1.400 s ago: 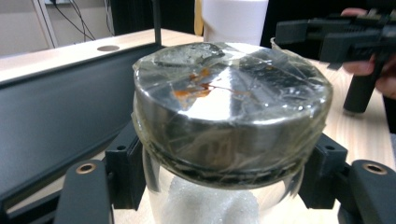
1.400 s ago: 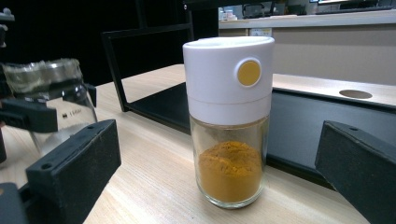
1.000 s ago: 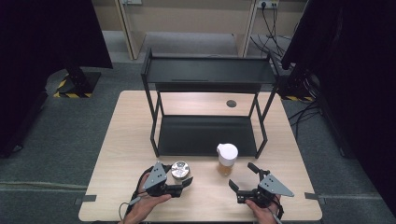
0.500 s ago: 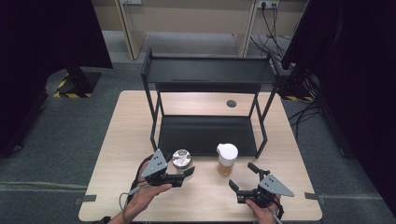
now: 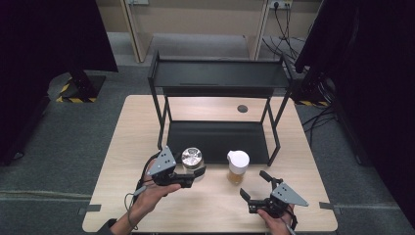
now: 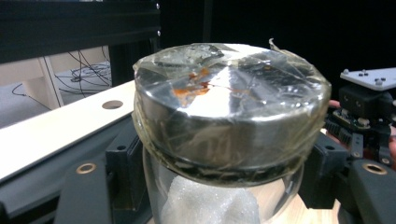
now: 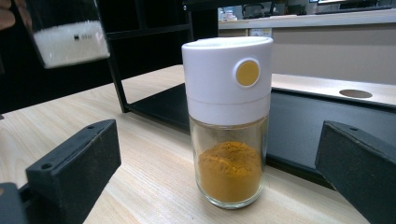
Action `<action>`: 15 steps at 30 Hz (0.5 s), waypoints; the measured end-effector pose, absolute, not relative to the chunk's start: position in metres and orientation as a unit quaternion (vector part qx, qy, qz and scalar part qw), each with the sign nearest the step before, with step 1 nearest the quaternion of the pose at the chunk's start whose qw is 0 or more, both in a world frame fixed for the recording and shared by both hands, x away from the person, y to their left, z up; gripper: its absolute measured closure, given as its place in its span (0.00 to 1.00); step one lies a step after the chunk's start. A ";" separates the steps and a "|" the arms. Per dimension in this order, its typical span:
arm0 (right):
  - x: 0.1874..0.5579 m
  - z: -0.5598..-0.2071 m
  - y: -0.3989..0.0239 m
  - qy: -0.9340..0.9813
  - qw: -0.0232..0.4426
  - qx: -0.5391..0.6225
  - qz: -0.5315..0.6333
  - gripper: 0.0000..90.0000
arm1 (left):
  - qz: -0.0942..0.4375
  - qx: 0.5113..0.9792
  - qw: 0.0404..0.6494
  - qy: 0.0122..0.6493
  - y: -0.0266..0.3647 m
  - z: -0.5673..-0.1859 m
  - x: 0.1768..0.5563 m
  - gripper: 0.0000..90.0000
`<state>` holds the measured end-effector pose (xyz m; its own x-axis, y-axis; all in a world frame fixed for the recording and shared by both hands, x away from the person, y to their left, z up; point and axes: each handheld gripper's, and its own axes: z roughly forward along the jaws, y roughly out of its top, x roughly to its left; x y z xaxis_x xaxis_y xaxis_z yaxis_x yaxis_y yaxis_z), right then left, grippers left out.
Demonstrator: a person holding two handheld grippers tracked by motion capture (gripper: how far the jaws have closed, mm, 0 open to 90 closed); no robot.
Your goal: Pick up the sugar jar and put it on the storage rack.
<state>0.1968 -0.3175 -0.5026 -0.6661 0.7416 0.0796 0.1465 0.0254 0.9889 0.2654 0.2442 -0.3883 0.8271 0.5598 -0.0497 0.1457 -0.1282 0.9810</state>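
We see a light wood table with a black two-tier rack standing on its far half, ahead of both grippers. The left gripper is clamped on a glass jar with a silver lid, holding it just in front of the rack's lower shelf. The right gripper rests low on the table with jaws spread wide, nothing between them. A spice jar with a white cap stands upright just ahead of it, apart from the jaws.

Left gripper view adds what the high view can't — the silver lid is wrapped in clear tape with an orange smear on top, and there's white granular stuff inside the glass.

Right gripper view — the spice jar holds orange-yellow powder, with a yellow button on the cap. The other jar's white contents show up at upper left; we read it as raised off the table.
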 end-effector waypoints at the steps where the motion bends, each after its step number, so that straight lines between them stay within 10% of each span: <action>1: 0.197 -0.503 -0.318 0.674 0.242 0.330 0.616 0.00 | 0.170 0.733 0.613 0.239 0.245 -0.384 0.267 0.35; 15: 0.197 -0.503 -0.318 0.674 0.241 0.330 0.616 0.00 | 0.170 0.736 0.607 0.247 0.243 -0.327 0.286 0.35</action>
